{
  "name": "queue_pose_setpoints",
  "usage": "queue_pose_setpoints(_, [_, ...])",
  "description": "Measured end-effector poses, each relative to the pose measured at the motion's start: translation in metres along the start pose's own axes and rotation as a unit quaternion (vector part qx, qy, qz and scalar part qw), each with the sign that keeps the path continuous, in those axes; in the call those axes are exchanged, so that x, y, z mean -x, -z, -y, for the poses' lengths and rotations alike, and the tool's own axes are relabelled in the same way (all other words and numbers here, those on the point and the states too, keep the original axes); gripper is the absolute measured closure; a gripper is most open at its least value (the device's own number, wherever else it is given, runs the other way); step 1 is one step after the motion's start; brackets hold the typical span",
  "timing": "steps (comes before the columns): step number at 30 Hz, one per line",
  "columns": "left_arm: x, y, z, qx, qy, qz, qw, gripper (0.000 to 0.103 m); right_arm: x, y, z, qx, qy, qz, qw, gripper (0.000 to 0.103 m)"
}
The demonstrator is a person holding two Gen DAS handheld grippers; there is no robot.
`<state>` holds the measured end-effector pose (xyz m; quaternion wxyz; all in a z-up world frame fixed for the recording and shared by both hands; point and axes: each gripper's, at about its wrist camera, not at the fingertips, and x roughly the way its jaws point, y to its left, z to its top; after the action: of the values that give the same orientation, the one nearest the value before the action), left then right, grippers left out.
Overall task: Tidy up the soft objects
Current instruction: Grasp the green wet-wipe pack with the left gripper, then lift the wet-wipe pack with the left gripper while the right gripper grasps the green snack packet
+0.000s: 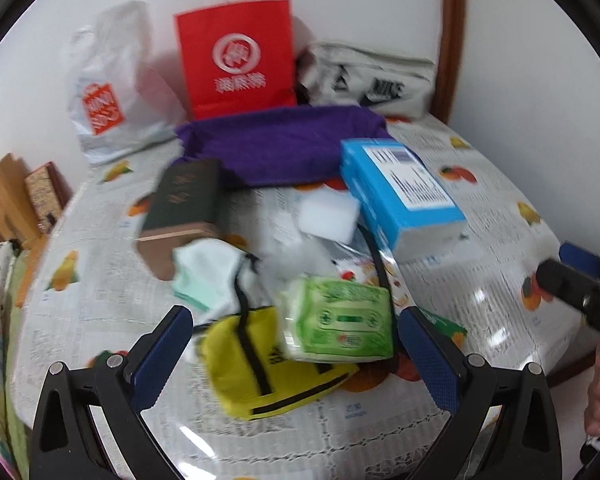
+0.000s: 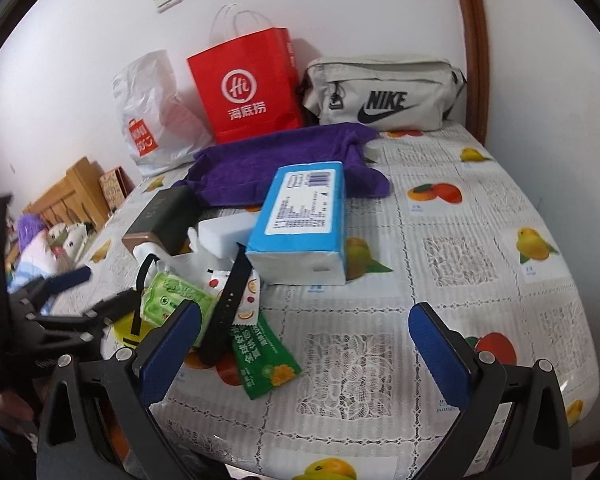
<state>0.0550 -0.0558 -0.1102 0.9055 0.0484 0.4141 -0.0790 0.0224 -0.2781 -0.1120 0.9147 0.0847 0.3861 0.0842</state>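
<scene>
Both my left gripper (image 1: 292, 344) and right gripper (image 2: 304, 344) stand apart, empty; the green tissue pack (image 1: 340, 320), light and squashy atop the yellow pouch (image 1: 268, 368), suits a mid-body pinch.

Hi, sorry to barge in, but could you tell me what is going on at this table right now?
A person holds a gripper in each hand over a table covered with a fruit-print cloth, sorting a pile of soft items. The left gripper is open, its fingers on either side of a green tissue pack lying on a yellow pouch; nothing is gripped yet. The right gripper is open and empty above bare cloth. A blue tissue box, purple towel and red paper bag sit behind.
</scene>
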Motion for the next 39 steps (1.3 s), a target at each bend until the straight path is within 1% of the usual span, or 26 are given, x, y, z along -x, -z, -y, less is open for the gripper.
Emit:
queue_pose_setpoints(5, [-0.021,0.003,0.017,-0.032,-0.001,-0.016,0.9994,0.0,-0.011,0.004,0.014,-0.006,0.012,-0.012,1.0,0.001])
queue_pose_setpoints(7, [-0.03,0.005,0.023,-0.049,-0.01,-0.024,0.9984,0.0,-0.018,0.006,0.02,-0.015,0.009,-0.021,1.0,0.001])
queue_pose_setpoints(9, [-0.042,0.007,0.03,-0.067,-0.027,-0.032,0.9968,0.0,-0.025,0.01,0.025,-0.022,0.008,-0.031,0.999,0.001])
queue_pose_setpoints(12, [-0.051,0.008,0.032,-0.075,-0.046,-0.034,0.9956,0.0,-0.035,0.016,0.027,-0.022,0.006,-0.044,0.999,0.001])
queue_pose_setpoints(14, [-0.051,0.007,0.027,-0.059,-0.04,-0.024,0.9972,0.002,-0.04,0.02,0.025,-0.017,0.001,-0.052,0.999,0.001])
queue_pose_setpoints(16, [-0.051,0.005,0.022,-0.048,-0.016,-0.021,0.9985,0.018,-0.044,0.023,0.021,-0.008,-0.006,-0.056,0.998,0.001])
queue_pose_setpoints(17, [-0.05,0.004,0.017,-0.038,-0.002,-0.021,0.9991,0.028,-0.046,0.025,0.019,-0.004,-0.011,-0.056,0.998,0.001])
queue_pose_setpoints(21, [-0.043,0.002,0.006,-0.016,0.014,-0.004,0.9998,0.029,-0.052,0.028,0.009,0.016,-0.022,-0.056,0.998,0.003])
queue_pose_setpoints(25, [-0.035,-0.004,-0.007,-0.003,0.02,0.006,0.9998,0.029,-0.058,0.031,-0.006,0.047,-0.033,-0.055,0.997,0.004])
queue_pose_setpoints(27, [-0.028,-0.005,-0.015,0.006,0.016,0.012,0.9998,0.029,-0.061,0.032,-0.013,0.061,-0.036,-0.058,0.996,0.005])
queue_pose_setpoints(29, [-0.023,-0.006,-0.023,0.016,0.004,0.017,0.9997,0.029,-0.068,0.036,-0.021,0.073,-0.043,-0.065,0.994,0.009])
queue_pose_setpoints(31, [-0.019,-0.009,-0.033,0.034,0.009,0.019,0.9992,0.029,-0.077,0.039,-0.028,0.085,-0.051,-0.081,0.992,0.014])
queue_pose_setpoints(32, [-0.017,-0.01,-0.038,0.042,0.013,0.02,0.9988,0.029,-0.082,0.041,-0.032,0.09,-0.051,-0.087,0.991,0.015])
queue_pose_setpoints(34, [-0.013,-0.011,-0.045,0.049,0.014,0.024,0.9984,0.029,-0.091,0.043,-0.039,0.102,-0.046,-0.095,0.989,0.016])
queue_pose_setpoints(36, [-0.011,-0.01,-0.053,0.049,0.003,0.024,0.9985,0.029,-0.093,0.046,-0.048,0.13,-0.028,-0.085,0.987,0.016])
queue_pose_setpoints(38, [-0.009,-0.009,-0.059,0.056,-0.001,0.024,0.9981,0.029,-0.098,0.051,-0.058,0.171,-0.009,-0.078,0.982,0.016])
queue_pose_setpoints(39, [-0.008,-0.008,-0.064,0.062,0.0,0.024,0.9978,0.029,-0.099,0.052,-0.062,0.184,-0.006,-0.069,0.981,0.019])
